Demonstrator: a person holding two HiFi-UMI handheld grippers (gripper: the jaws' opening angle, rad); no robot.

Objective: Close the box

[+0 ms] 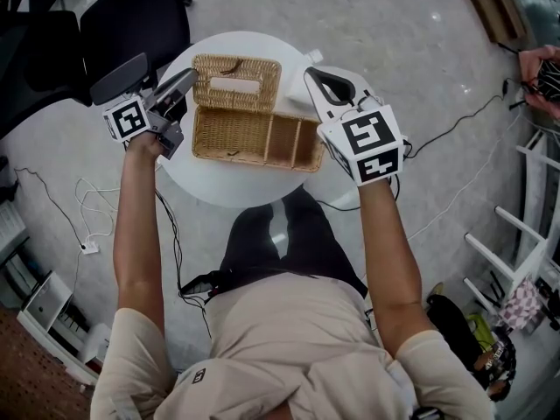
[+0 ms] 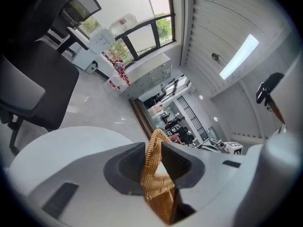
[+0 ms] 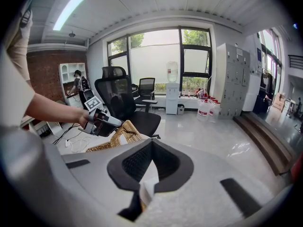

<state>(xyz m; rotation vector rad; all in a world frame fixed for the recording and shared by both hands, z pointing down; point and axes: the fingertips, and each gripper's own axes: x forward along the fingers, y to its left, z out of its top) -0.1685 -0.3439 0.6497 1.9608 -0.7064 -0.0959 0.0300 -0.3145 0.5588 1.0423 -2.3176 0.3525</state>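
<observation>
Left gripper view alone shows the left gripper (image 2: 154,161) jaws pinching the lid (image 2: 159,193); right gripper (image 3: 147,176) jaws closed.

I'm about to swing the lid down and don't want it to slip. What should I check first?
1. Left gripper jaws clamped on the wicker lid: ok.
2. Lid closed on the box: not ok, it is open.
3. Box compartments free of anything in the lid's way: ok.
4. Right gripper steadying the box: cannot tell.
5. Box sitting fully on the round table: ok.
</observation>
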